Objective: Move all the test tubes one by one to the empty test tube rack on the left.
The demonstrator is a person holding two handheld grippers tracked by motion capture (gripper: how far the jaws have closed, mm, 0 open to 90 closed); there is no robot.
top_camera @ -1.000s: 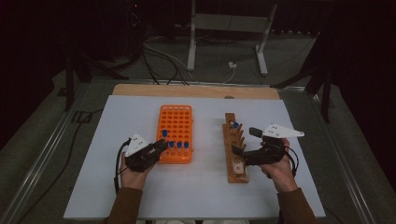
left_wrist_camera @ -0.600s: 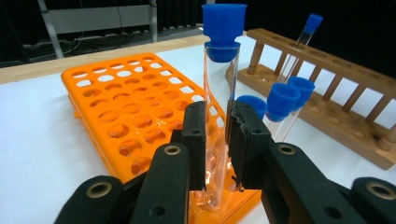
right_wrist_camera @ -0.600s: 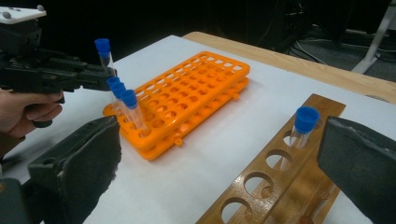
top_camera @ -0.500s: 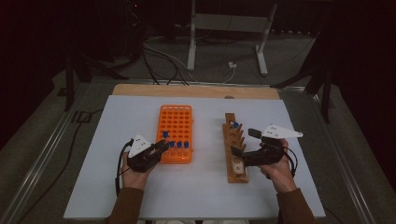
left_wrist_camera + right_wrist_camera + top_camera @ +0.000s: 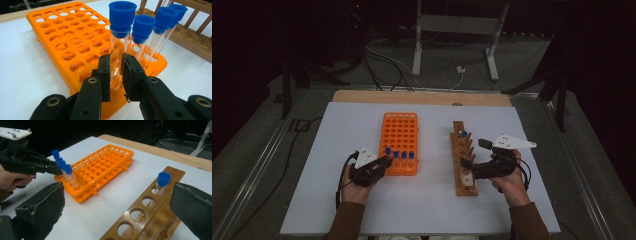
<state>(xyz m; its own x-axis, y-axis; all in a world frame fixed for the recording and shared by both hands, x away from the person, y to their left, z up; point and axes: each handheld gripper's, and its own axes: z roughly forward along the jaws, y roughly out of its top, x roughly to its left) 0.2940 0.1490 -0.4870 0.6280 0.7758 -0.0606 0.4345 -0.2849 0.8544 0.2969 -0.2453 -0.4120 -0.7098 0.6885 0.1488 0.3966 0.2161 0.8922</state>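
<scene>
An orange tube rack lies left of centre on the white table, with several blue-capped clear tubes standing in its near row. My left gripper is at the rack's near left corner, shut on the leftmost tube; its pads press on the glass below the cap while the tube stands in its hole. A wooden rack lies to the right and holds one blue-capped tube near its far end. My right gripper hangs open over the wooden rack's near half, with nothing between its jaws.
The table's wooden far edge lies behind both racks. A strip of bare white table separates the racks. Cables and a metal stand are on the dark floor beyond. Most holes in the orange rack hold nothing.
</scene>
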